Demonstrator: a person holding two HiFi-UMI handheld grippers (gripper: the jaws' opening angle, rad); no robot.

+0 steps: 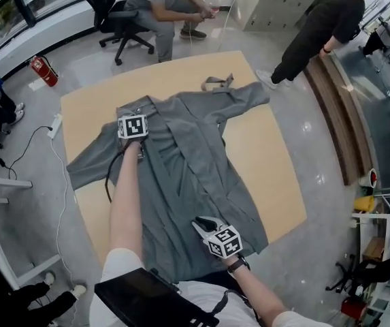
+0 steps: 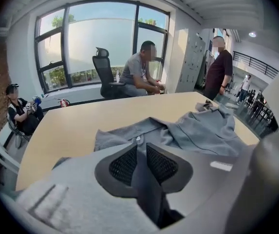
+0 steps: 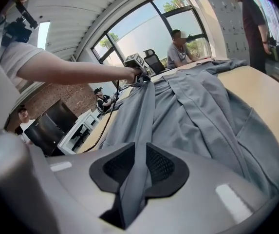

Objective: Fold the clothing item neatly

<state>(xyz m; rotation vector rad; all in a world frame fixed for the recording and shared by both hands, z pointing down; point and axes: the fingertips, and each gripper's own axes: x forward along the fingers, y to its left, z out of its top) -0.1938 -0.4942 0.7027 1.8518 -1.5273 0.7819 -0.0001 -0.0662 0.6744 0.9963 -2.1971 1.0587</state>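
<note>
A grey robe-like garment (image 1: 188, 169) lies spread front-up on the tan table (image 1: 86, 114), sleeves out to both sides. My left gripper (image 1: 137, 140) is near the collar and left shoulder, shut on a fold of the fabric (image 2: 140, 177) that runs between its mesh pads (image 2: 124, 165). My right gripper (image 1: 205, 226) is at the lower hem near me, shut on a ridge of the same cloth (image 3: 137, 145). In the right gripper view that ridge stretches taut up to the left gripper (image 3: 135, 62). The collar (image 2: 138, 139) lies just ahead of the left jaws.
A grey strap (image 1: 218, 82) lies past the far sleeve. A person sits on a chair (image 1: 164, 5) beyond the table and another stands (image 1: 324, 33) at the far right corner. A black cable (image 1: 109, 182) hangs along my left arm. A fire extinguisher (image 1: 43, 70) stands on the floor at left.
</note>
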